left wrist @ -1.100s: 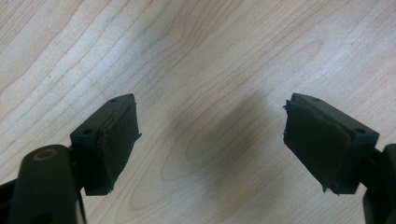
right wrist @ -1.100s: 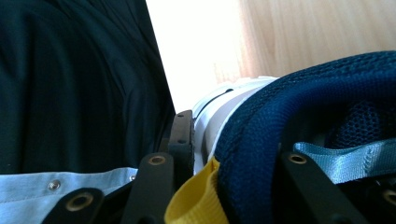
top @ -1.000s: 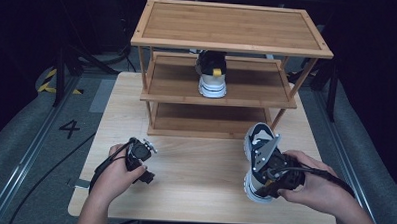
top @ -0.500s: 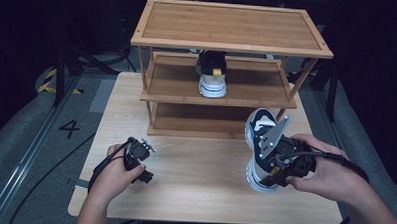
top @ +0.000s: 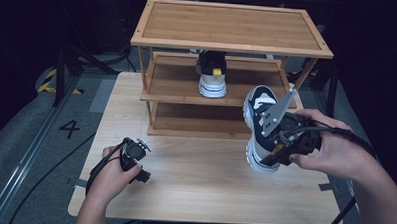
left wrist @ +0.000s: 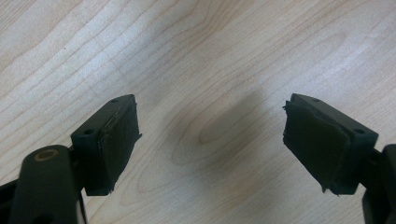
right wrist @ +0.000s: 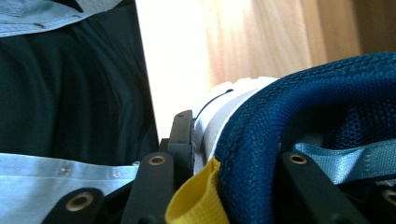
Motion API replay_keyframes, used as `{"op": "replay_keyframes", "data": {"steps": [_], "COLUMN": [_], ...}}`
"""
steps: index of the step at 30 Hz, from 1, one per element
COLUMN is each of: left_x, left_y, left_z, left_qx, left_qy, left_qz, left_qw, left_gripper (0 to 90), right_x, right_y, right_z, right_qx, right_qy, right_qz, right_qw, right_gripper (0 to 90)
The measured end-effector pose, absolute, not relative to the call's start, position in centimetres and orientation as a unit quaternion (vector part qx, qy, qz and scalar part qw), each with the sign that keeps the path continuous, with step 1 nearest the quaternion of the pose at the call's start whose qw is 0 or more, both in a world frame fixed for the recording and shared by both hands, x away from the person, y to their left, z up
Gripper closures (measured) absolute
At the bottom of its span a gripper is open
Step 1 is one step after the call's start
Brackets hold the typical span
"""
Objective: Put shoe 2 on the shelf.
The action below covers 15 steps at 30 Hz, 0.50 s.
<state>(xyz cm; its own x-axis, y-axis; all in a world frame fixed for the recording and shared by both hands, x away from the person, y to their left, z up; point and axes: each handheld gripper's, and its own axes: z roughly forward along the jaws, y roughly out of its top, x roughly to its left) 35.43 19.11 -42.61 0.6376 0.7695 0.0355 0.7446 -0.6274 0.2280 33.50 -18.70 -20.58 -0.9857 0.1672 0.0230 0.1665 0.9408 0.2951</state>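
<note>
Right gripper (top: 278,140) is clamped on the navy-and-white mesh sneaker's (top: 260,125) heel collar, shoe lifted off the table, toe aimed ahead at the bamboo three-tier rack's (top: 162,94) mid shelf; left gripper (top: 132,154), jaws apart, idles farther off.

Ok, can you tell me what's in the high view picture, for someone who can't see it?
The right tongs hold a navy and white sneaker above a wooden table. The open left tongs rest on the table. Behind stands a wooden shoe rack with the matching sneaker on its middle shelf.
</note>
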Motion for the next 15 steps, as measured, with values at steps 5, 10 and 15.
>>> {"op": "replay_keyframes", "data": {"steps": [5, 10, 15], "left_x": [35.3, 35.1, 34.7], "left_y": [19.4, 19.6, 19.9], "left_z": [-42.6, -43.0, -43.2], "left_qx": [0.896, 0.888, 0.889], "left_qy": [0.426, 0.444, 0.443], "left_qz": [0.071, 0.071, 0.069], "left_qw": [0.100, 0.099, 0.096], "left_gripper": [18.4, 19.5, 19.2], "right_x": [35.7, 38.4, 41.1], "right_y": [-18.4, -17.9, -17.4], "right_z": [-19.7, -19.1, -19.1], "right_qx": [0.087, 0.084, 0.079], "right_qy": [0.986, 0.986, 0.987], "right_qz": [0.143, 0.139, 0.136], "right_qw": [0.014, 0.021, 0.030], "right_gripper": [68.7, 68.7, 68.0]}}
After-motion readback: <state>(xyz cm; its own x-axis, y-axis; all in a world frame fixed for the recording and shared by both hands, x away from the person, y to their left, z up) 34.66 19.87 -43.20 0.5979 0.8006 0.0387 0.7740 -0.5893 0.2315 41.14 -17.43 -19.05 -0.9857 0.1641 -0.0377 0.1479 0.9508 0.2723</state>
